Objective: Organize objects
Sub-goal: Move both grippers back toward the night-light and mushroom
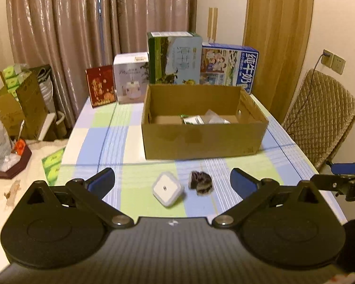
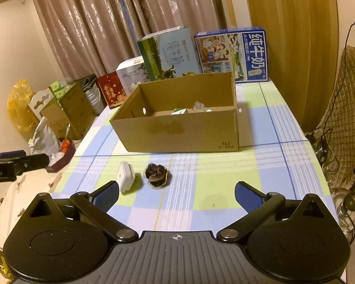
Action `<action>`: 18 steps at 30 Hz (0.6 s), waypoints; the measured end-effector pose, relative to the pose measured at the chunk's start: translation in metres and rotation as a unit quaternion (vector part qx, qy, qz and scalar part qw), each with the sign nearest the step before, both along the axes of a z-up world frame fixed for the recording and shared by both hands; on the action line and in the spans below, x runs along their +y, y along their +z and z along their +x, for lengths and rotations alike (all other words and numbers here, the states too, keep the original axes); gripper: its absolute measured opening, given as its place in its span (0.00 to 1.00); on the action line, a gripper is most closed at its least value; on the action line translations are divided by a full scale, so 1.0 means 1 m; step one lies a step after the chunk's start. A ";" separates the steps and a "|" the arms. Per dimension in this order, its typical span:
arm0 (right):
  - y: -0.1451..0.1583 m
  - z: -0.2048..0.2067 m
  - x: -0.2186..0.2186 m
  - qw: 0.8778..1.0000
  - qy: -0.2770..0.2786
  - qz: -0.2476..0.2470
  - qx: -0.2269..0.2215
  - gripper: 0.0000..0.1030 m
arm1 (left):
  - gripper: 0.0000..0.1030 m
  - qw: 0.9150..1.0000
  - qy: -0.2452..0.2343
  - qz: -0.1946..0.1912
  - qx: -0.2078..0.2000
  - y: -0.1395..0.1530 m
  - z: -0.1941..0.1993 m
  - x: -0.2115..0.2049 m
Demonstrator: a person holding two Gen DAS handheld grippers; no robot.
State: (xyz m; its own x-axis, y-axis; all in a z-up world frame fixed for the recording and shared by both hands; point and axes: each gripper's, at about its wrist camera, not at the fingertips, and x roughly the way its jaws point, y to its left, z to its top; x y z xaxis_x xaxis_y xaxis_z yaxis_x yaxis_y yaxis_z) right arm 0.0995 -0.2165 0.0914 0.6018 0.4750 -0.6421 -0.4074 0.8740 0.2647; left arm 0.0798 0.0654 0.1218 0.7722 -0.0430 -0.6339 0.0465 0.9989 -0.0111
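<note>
While the left wrist view looks down along its own fingers, the left gripper point(image 1: 172, 182) stands with its jaws spread wide and nothing between the pads. Just ahead of it, on the checked tablecloth point(image 1: 120, 127), lie a small white square item point(image 1: 168, 189) with a dot at its centre and, just beside it to the right, a dark bundled object point(image 1: 200, 181) (its make cannot be told). Both rest apart from the gripper fingers. Beyond them sits an open cardboard box point(image 1: 201, 139), inside which a few light packets point(image 1: 201, 119) show at the bottom. Behind the box, four printed cartons stand upright in a row: a red carton point(image 1: 100, 85), a white carton point(image 1: 130, 78), a green carton point(image 1: 174, 58) and a blue carton point(image 1: 229, 65). At the right edge the right gripper point(image 1: 343, 170) reaches into view above the table edge. From the right wrist view, the right gripper point(image 2: 176, 196) also shows its jaws released, wide apart and empty. The white square item point(image 2: 126, 176) stands tilted near the left finger without touching it, and the dark bundled object point(image 2: 156, 174) lies just beside it. The cardboard box point(image 2: 184, 132) sits farther back. The left gripper point(image 2: 19, 161) enters from the left edge, well apart from both items.
</note>
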 end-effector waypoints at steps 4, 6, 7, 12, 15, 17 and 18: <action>-0.004 -0.008 -0.003 1.000 -0.001 0.000 0.006 0.98 | 0.99 1.000 -0.001 -0.008 0.011 -0.007 -0.009 -0.002; -0.006 -0.010 -0.003 1.000 0.001 -0.002 0.008 0.98 | 0.99 1.000 0.002 -0.008 0.014 -0.011 -0.015 -0.003; -0.007 -0.012 -0.003 1.000 0.002 -0.004 0.009 0.98 | 0.99 1.000 0.002 -0.012 0.017 -0.012 -0.016 -0.003; -0.013 -0.021 -0.004 1.000 0.004 -0.011 0.011 0.98 | 0.99 1.000 0.002 -0.014 0.024 -0.020 -0.027 -0.005; -0.017 -0.024 -0.007 1.000 0.002 -0.010 0.017 0.98 | 0.99 0.999 0.004 -0.017 0.028 -0.024 -0.033 -0.004; -0.019 -0.025 -0.008 1.000 0.001 -0.009 0.022 0.98 | 0.99 0.999 0.005 -0.017 0.032 -0.026 -0.036 -0.004; -0.020 -0.026 -0.009 1.000 0.001 -0.009 0.023 0.98 | 0.99 0.999 0.005 -0.018 0.034 -0.027 -0.037 -0.003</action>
State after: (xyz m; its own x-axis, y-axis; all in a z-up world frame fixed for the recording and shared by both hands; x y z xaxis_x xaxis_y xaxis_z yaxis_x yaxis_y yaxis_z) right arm 0.0731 -0.2256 0.0712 0.5709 0.4639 -0.6774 -0.3973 0.8781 0.2665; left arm 0.0429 0.0620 0.0947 0.7282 -0.0590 -0.6828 0.0340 0.9982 -0.0500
